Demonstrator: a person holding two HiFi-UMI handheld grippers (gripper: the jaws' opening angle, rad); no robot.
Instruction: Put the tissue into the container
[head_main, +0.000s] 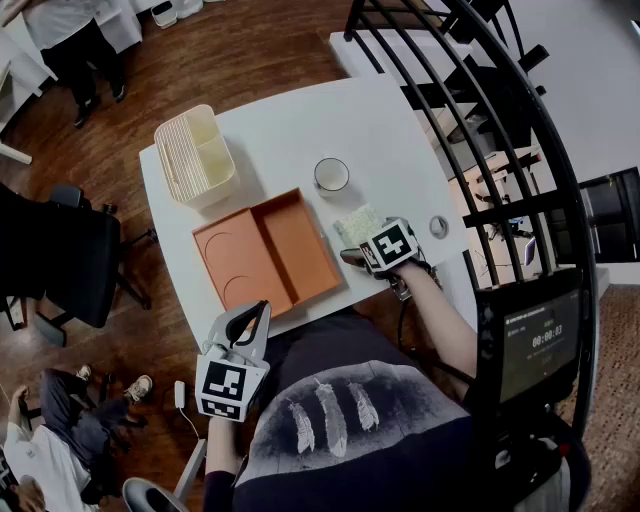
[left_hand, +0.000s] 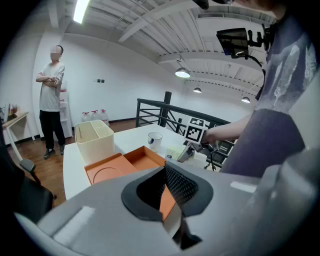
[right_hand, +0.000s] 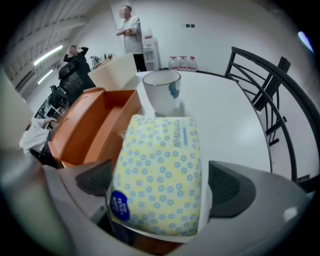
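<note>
The tissue pack was seen on the white table, just beside the orange tray, and not inside it or the cream basket. The right gripper was held wide around the pack, not pressed on it. The left gripper was shut on nothing. The putting-in was left to be done.

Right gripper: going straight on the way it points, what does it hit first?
The tissue pack: it lies on the white table, between the open jaws of the right gripper, which points steeply down at it. Nothing else looks in the way.
</note>
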